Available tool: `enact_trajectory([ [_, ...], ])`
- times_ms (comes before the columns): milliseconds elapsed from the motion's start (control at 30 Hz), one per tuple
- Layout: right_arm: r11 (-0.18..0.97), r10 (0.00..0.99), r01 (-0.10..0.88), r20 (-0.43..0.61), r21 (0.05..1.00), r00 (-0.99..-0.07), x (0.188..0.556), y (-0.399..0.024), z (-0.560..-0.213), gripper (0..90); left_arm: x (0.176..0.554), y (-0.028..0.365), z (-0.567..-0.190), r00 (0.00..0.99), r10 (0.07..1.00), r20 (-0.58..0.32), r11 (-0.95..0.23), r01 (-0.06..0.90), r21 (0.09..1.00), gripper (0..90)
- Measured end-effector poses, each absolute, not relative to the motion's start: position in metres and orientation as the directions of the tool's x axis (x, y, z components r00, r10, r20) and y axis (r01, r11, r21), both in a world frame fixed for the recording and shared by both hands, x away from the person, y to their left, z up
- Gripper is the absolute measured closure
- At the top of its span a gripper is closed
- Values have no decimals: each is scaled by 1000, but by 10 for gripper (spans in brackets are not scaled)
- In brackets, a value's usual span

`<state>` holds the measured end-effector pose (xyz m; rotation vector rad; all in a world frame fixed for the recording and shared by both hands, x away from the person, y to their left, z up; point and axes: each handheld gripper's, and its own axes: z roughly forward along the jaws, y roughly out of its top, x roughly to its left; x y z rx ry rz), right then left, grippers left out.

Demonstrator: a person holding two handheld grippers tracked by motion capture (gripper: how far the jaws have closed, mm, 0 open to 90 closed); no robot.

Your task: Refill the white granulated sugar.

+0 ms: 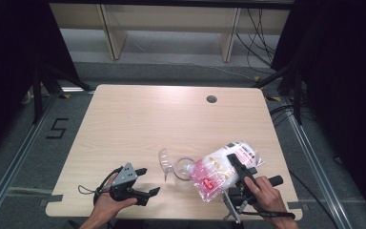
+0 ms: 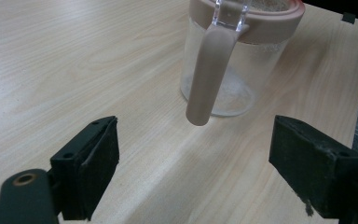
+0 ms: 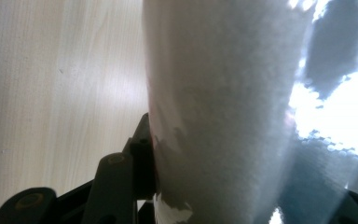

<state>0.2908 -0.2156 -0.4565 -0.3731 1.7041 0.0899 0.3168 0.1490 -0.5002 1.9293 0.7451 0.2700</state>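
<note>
A white bag (image 1: 224, 169) is clamped in the right gripper (image 1: 238, 172), tilted over the jar (image 2: 242, 51). The left gripper (image 1: 145, 183) is held agape near the jar.

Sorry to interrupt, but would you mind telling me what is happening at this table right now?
A person works at a wooden table with a gripper in each hand. The right gripper is clamped on a clear bag of white powder, held tilted with its lower end at a clear jar that has a pink rim. The left gripper sits open just short of the jar, holding nothing.
</note>
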Motion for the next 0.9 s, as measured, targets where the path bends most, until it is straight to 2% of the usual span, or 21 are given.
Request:
enact_trajectory([
  [33, 943, -194, -296, -973, -151, -121, 291, -216, -457, 553, 317, 149, -500, 785, 606, -132, -302, 380, 874, 155],
  [67, 956, -130, -280, -982, -87, -139, 290, -216, -461, 554, 317, 149, -500, 784, 607, -129, -303, 378, 875, 156],
  [100, 940, -153, -320, -983, -113, -101, 292, -215, -459, 554, 317, 149, -500, 783, 608, -130, -300, 378, 876, 155],
  [133, 940, -155, -320, -983, -117, -94, 292, -215, -459, 554, 317, 149, -500, 789, 602, -119, -309, 369, 877, 156],
  [233, 950, -142, -295, -983, -102, -118, 291, -215, -460, 555, 318, 150, -500, 791, 601, -115, -316, 368, 875, 155],
  [267, 943, -195, -294, -975, -156, -107, 290, -213, -455, 556, 317, 150, -499, 790, 602, -115, -315, 368, 875, 156],
  [300, 950, -185, -279, -973, -142, -135, 289, -214, -457, 556, 317, 150, -499, 790, 602, -115, -315, 368, 875, 155],
  [367, 935, -191, -318, -978, -157, -81, 292, -214, -457, 557, 318, 150, -500, 793, 597, -118, -313, 366, 876, 156],
  [467, 943, -182, -299, -978, -145, -99, 290, -214, -458, 558, 318, 150, -500, 791, 600, -115, -317, 367, 874, 155],
  [500, 934, -196, -316, -978, -164, -71, 291, -213, -456, 558, 317, 149, -500, 786, 606, -125, -310, 378, 872, 155],
  [633, 933, -190, -322, -980, -162, -58, 291, -213, -457, 560, 318, 149, -500, 788, 603, -125, -311, 377, 873, 156],
  [700, 932, -215, -313, -974, -183, -68, 290, -212, -455, 561, 317, 149, -500, 786, 605, -123, -312, 376, 872, 155],
  [767, 945, -196, -286, -976, -161, -98, 289, -213, -457, 561, 318, 149, -500, 789, 602, -127, -309, 376, 873, 155],
  [900, 935, -217, -302, -974, -187, -67, 290, -212, -457, 563, 317, 149, -501, 786, 603, -133, -306, 382, 872, 155],
])
